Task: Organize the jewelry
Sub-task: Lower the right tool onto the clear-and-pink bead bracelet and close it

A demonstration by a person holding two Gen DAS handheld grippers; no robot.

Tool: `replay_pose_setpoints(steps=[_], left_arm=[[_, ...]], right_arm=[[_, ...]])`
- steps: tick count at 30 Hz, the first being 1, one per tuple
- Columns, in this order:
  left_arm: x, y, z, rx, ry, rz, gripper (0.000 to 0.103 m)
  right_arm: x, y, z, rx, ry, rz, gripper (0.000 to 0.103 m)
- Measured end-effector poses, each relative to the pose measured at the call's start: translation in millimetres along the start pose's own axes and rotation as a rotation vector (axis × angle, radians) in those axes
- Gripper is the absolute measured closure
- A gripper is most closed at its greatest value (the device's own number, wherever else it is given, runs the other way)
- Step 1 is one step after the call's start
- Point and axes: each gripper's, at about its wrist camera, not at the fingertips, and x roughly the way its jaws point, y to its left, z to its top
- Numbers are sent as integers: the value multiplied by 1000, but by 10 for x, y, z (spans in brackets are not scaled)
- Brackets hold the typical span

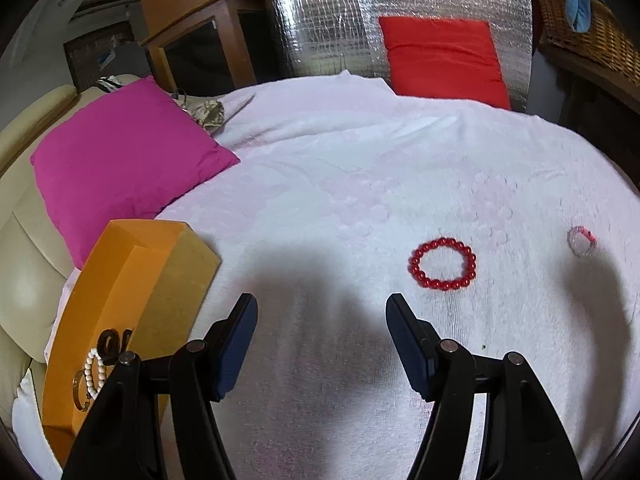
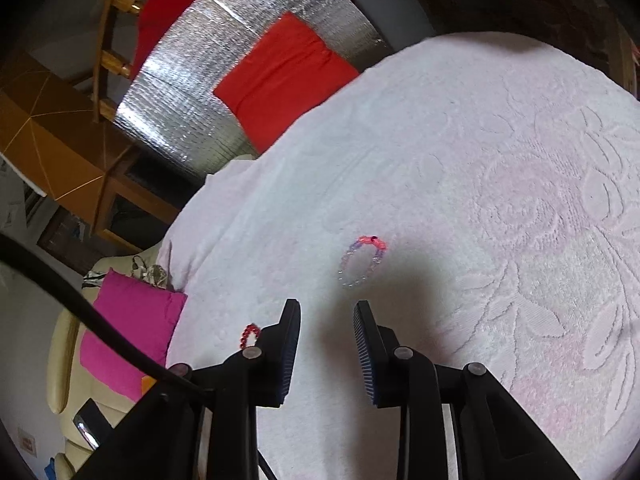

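We count two bracelets on the towel (image 1: 320,184): red bracelet (image 1: 442,264), pink-clear bracelet (image 2: 362,262) (both grippers, left gripper (image 1: 322,316) and right gripper (image 2: 326,316), spread, empty).

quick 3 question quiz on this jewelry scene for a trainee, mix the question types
1. True or false: the red bead bracelet already lies in the orange tray.
2. Multiple choice: between the fingers of the left gripper there is A) the red bead bracelet B) a white bead bracelet C) nothing.
3. Short answer: which piece lies on the white towel just ahead of the right gripper?

Key
1. False; it lies on the towel, apart from the tray.
2. C; the jaws stand open and empty.
3. The small pink and clear bead bracelet; the jaws are parted and not yet touching it.
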Motion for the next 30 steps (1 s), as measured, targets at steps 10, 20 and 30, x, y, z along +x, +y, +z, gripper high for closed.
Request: replay_pose_setpoints(steps=[10, 20, 30], left_arm=[[118, -51, -30, 27, 29, -19, 35], [195, -97, -65, 55, 62, -61, 35], [238, -122, -72, 58, 76, -82, 35]], right_arm=[[140, -128, 70, 38, 19, -43, 73], [236, -124, 84, 42, 37, -52, 73], [276, -143, 96, 43, 45, -65, 73]])
